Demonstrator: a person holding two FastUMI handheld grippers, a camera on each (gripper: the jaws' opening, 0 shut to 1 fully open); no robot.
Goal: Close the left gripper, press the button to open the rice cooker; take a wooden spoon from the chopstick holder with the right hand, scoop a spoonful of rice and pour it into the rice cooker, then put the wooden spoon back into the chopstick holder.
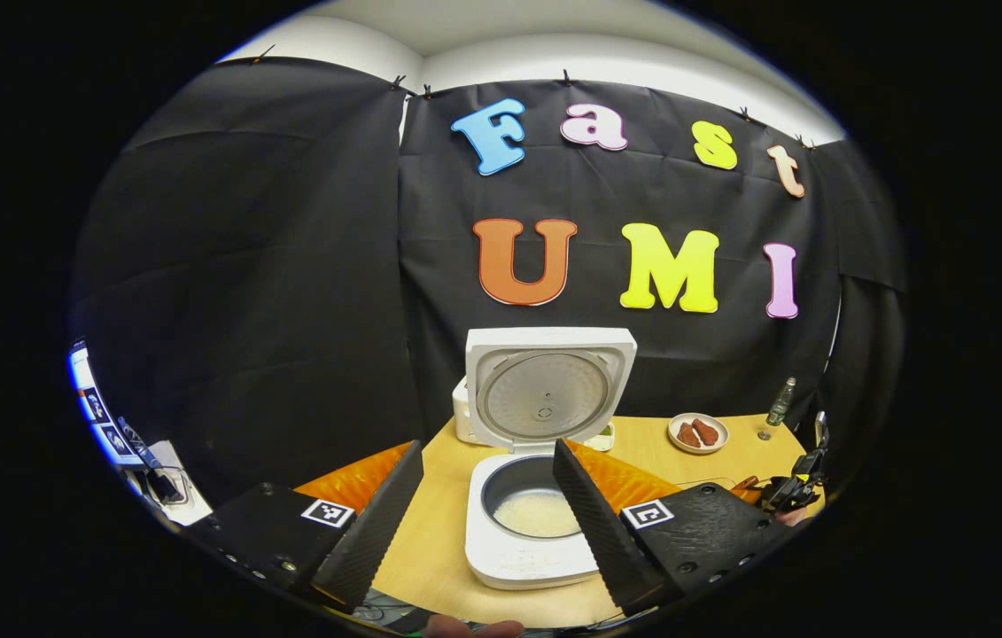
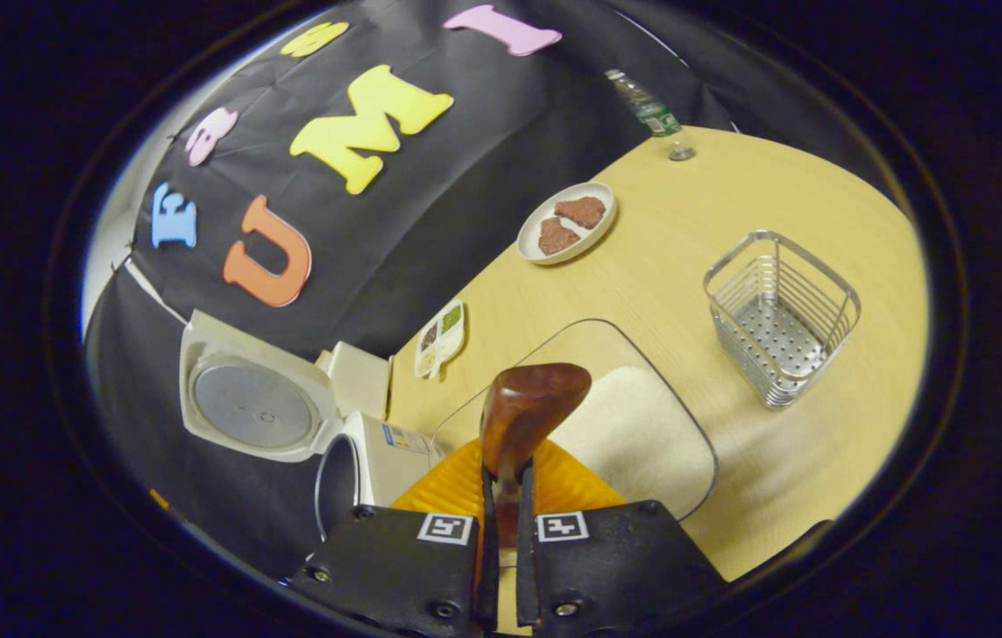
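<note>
The white rice cooker (image 1: 529, 554) stands open, lid (image 1: 545, 390) upright, with white rice in its pot (image 1: 536, 512). My left gripper (image 1: 487, 447) is open wide just in front of it, a finger on either side of the pot, holding nothing. My right gripper (image 2: 508, 474) is shut on the handle of the wooden spoon (image 2: 527, 412), whose bowl hangs over the near rim of a clear container of rice (image 2: 642, 425). Whether the spoon carries rice I cannot tell. The wire chopstick holder (image 2: 780, 315) stands on the table to the right. The open cooker (image 2: 288, 416) lies to the left.
A plate with brown pieces (image 2: 567, 221) and a bottle (image 2: 651, 111) stand at the back of the wooden table (image 2: 731, 204). A small sectioned tray (image 2: 440, 337) lies by the cooker. An orange ribbed mat (image 2: 456, 483) lies under the rice container. The right gripper (image 1: 797, 487) shows at the far right.
</note>
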